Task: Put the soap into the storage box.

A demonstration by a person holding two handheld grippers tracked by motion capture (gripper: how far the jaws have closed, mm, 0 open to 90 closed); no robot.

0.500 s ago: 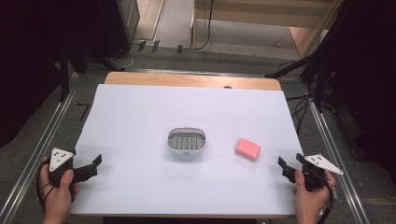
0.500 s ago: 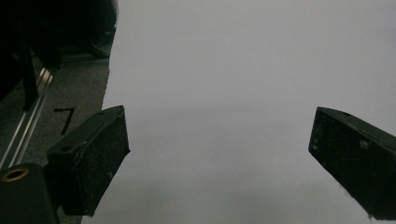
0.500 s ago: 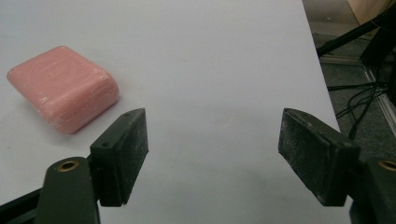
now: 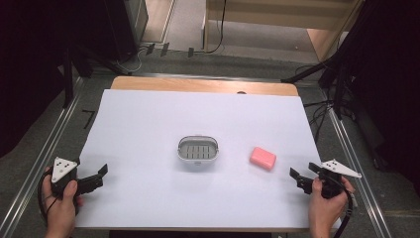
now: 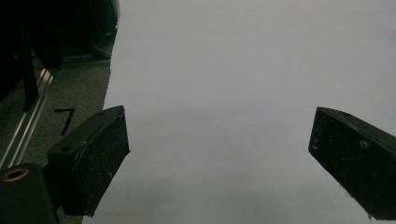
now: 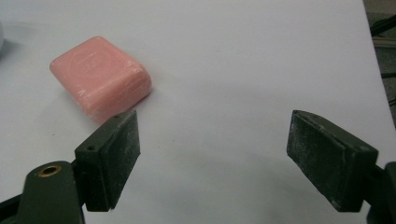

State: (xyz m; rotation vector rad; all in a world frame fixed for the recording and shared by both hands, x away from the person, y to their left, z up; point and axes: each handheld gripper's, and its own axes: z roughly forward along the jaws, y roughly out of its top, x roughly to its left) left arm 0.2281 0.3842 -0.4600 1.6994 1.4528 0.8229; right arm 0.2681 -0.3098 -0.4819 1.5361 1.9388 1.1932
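Observation:
A pink bar of soap [image 4: 262,158] lies on the white table cover [image 4: 148,124], right of centre. A small grey soap dish [image 4: 198,151] with a slotted floor stands empty at the centre. My right gripper [image 4: 300,178] hovers near the front right edge, open, a short way right of the soap. In the right gripper view the soap [image 6: 100,74] lies just beyond the left jaw of the open gripper [image 6: 215,154], outside the gap. My left gripper [image 4: 100,174] rests at the front left edge, open, with bare cover between its jaws [image 5: 219,154].
A wooden table edge [image 4: 198,84] shows beyond the white cover. Metal rails [image 4: 44,153] run along both sides of the table. Cables and dark stands [image 4: 337,74] sit on the floor behind and to the right.

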